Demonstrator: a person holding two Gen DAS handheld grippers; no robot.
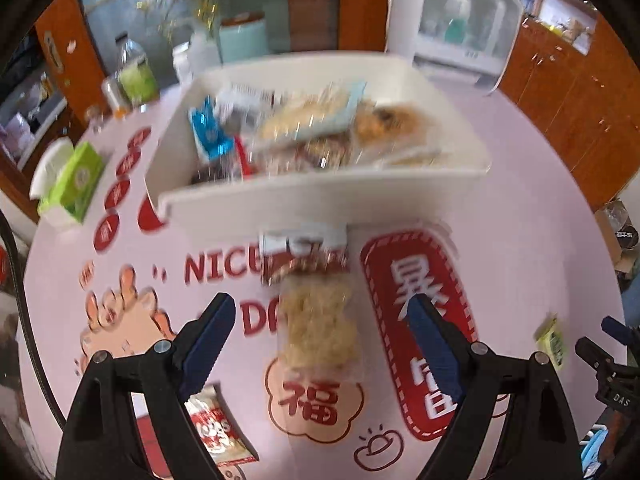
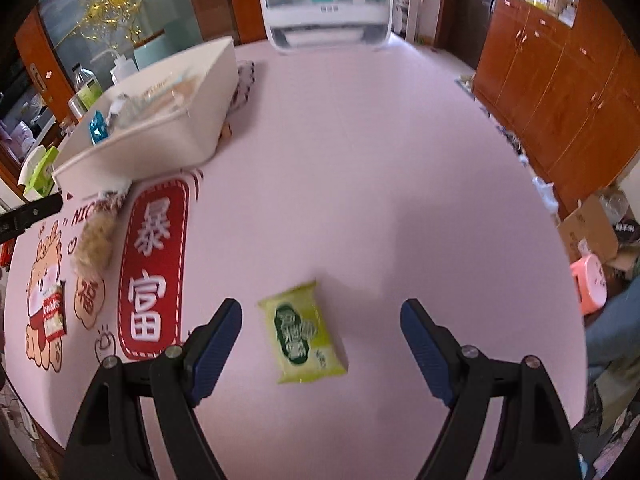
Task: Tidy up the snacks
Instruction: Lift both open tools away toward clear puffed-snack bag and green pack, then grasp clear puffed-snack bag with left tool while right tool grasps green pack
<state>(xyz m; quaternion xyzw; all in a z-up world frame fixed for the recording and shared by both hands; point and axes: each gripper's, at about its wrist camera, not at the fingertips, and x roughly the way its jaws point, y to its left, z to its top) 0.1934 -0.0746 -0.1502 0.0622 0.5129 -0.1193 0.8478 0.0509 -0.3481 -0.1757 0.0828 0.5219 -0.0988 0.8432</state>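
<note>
A white bin [image 1: 320, 196] holding several snack packets stands on the pink table; it also shows at the left in the right wrist view [image 2: 160, 136]. A clear packet of pale noodle snack [image 1: 316, 316] lies in front of the bin, between the open fingers of my left gripper [image 1: 318, 320]. A red and white packet [image 1: 216, 428] lies under the left finger. My right gripper [image 2: 320, 320] is open, with a green snack packet [image 2: 302, 334] on the table between its fingers. The noodle packet [image 2: 96, 240] and the red packet [image 2: 54, 312] show at the left there.
A green tissue box [image 1: 72, 180], bottles [image 1: 136, 72] and a teal canister [image 1: 244, 36] stand behind the bin. A white appliance [image 2: 324, 0] sits at the table's far edge. Wooden cabinets [image 2: 560, 92] and a cardboard box [image 2: 592, 228] are on the right.
</note>
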